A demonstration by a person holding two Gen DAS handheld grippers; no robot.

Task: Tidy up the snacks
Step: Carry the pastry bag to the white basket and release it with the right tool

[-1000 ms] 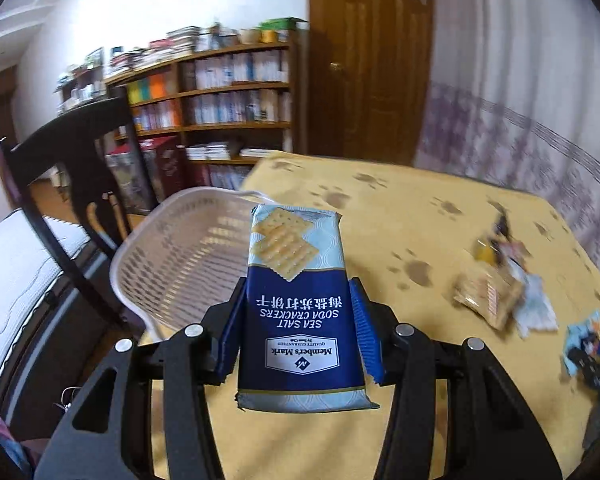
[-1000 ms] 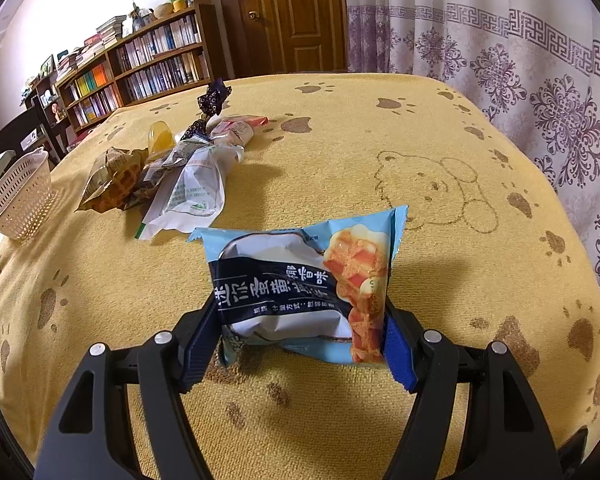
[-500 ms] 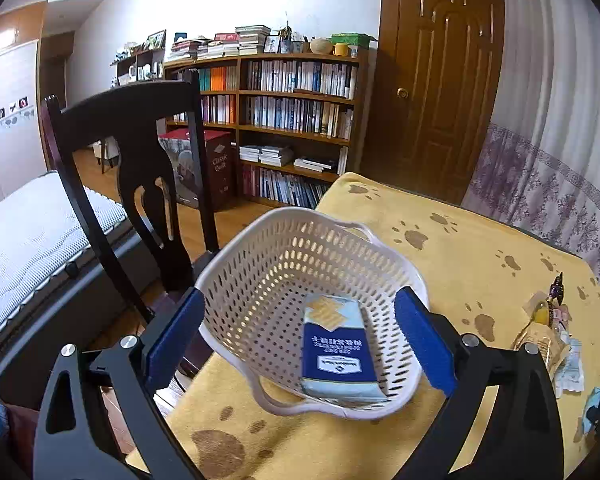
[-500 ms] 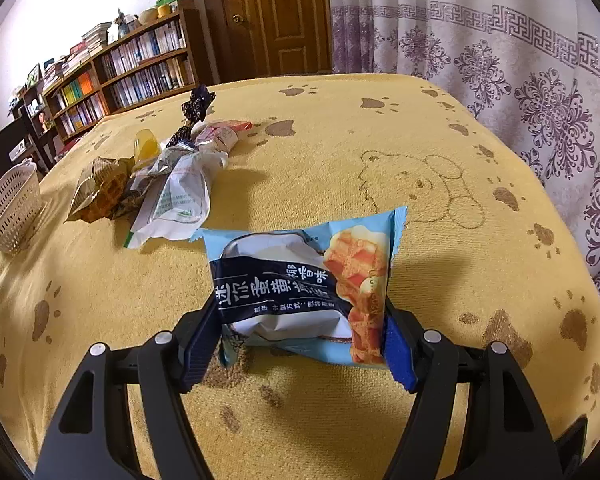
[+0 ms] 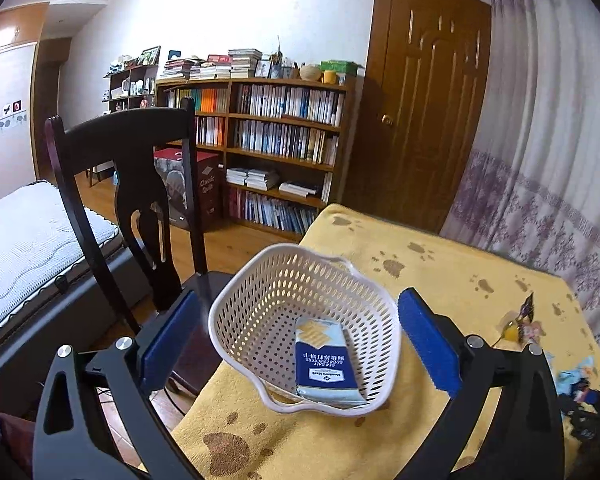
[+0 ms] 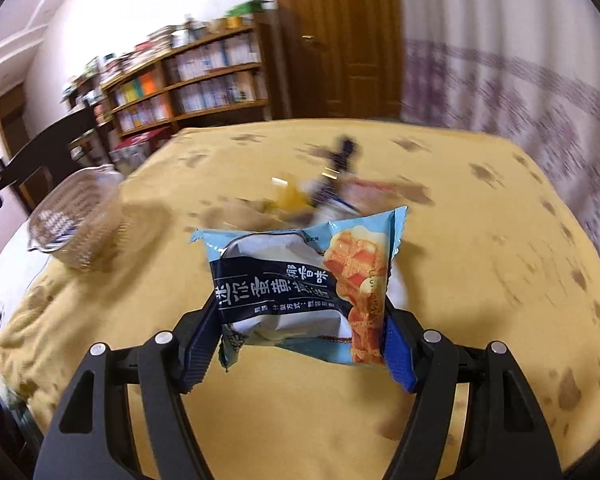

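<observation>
Right wrist view: a snack packet (image 6: 304, 288) is clenched in the right tongs (image 6: 300, 344) at frame centre, while the left tongs (image 5: 300, 340) are spread empty around the basket (image 5: 256, 280) on the desk (image 5: 440, 264); the slippery wrapper could be dropped short.

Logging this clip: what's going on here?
A person is sorting snacks into a basket at the table's corner. The left claw is open around the basket, where a cracker pack lies. The right claw grips a blue snack bag; more snacks sit on the table.
</observation>
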